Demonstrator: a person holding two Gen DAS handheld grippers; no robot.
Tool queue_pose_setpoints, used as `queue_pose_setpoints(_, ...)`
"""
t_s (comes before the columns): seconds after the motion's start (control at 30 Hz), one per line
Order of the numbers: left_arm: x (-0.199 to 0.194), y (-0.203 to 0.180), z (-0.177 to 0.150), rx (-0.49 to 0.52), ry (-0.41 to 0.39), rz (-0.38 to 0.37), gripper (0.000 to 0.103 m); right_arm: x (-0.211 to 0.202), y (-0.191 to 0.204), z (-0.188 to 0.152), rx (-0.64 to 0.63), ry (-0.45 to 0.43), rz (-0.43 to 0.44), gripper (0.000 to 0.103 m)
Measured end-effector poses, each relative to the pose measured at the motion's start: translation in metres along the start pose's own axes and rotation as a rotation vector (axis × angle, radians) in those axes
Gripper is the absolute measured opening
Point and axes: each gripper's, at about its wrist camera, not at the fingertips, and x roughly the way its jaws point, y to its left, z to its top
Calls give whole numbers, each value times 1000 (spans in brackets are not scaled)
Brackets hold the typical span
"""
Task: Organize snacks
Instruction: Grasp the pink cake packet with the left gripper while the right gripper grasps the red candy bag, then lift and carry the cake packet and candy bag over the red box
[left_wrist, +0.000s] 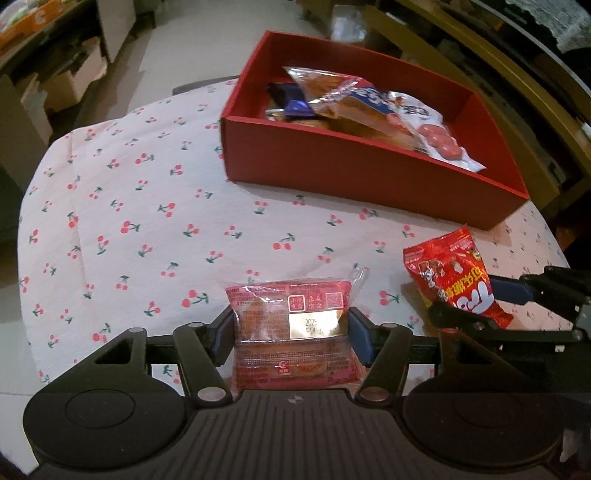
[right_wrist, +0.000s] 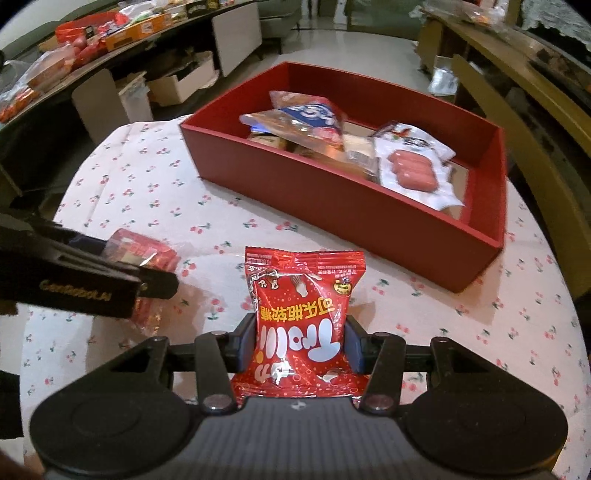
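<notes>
"Trolli" on red candy bag (right_wrist: 301, 328) — upside down

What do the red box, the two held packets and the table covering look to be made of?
Red box: likely matte cardboard, with thin flat walls and no shine.
Pink packet in the left gripper: glossy plastic film with a clear crinkled edge.
Red candy bag in the right gripper: shiny crinkled film, possibly foil-lined.
Tablecloth: cherry-print woven cloth, matte, creased.

Glossy plastic snack packets (right_wrist: 304, 317), matt card box (left_wrist: 354, 162), cotton tablecloth (left_wrist: 147, 206)
</notes>
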Motion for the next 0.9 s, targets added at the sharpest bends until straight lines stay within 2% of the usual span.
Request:
queue_pose_setpoints(0.4, 16, -22, -18, 92, 53, -6, 68, 8, 6, -13, -22, 51, -29, 67)
queue_pose_setpoints(0.73, 19, -26, -21, 121, 47, 20, 69, 10, 5, -15, -44, 52, -31, 68)
queue_pose_setpoints(0.9, 20, -29, -22, 140, 42, 40, 73, 13, 5, -16, -55, 62, -46, 71)
